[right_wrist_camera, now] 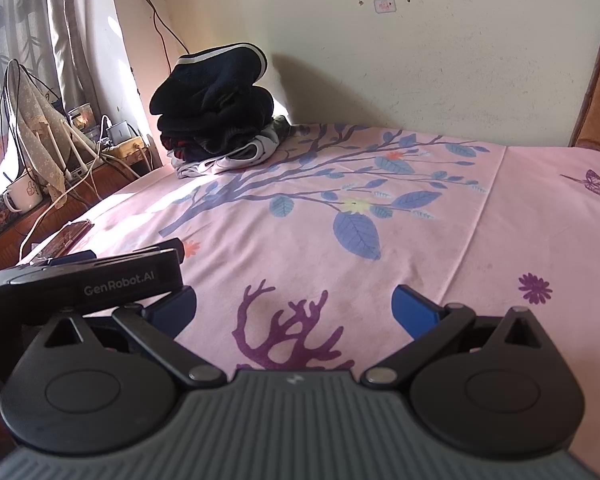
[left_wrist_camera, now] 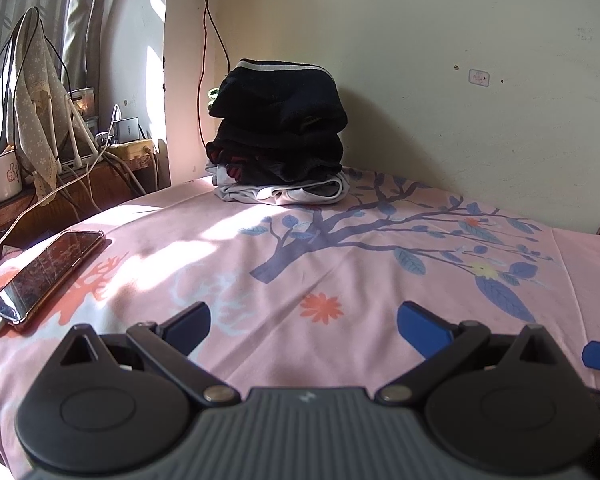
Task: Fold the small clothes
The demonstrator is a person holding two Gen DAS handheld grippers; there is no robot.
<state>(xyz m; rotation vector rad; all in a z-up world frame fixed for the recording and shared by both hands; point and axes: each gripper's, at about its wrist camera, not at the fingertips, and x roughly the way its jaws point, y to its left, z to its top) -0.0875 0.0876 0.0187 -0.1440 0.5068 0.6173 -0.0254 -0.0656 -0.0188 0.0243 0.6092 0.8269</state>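
On the bed, left wrist view: left tool (left_wrist_camera: 304, 322) sits low over the pink floral sheet (left_wrist_camera: 340, 248), jaws spread wide, nothing between them. Clothes stack (left_wrist_camera: 278, 132) is at the far side against the wall (left_wrist_camera: 440, 60), well apart from the tool; dark items on top, a pale one at the bottom. Stack looks tall and leans slightly (top piece overhangs), so a sideways pull on a lower layer would likely topple it. Phone (left_wrist_camera: 48, 276) lies near the bed's left edge with a cable plugged in; a sweep left could snag the cable or knock it off.

Right wrist view: right tool (right_wrist_camera: 294, 306) also wide open and empty, over bare sheet. Left tool's body is just beside it on the left, so a collision is possible if both reach for the stack together. No unfolded garment visible on the sheet here; grabbing from the stack risks taking several layers at once.
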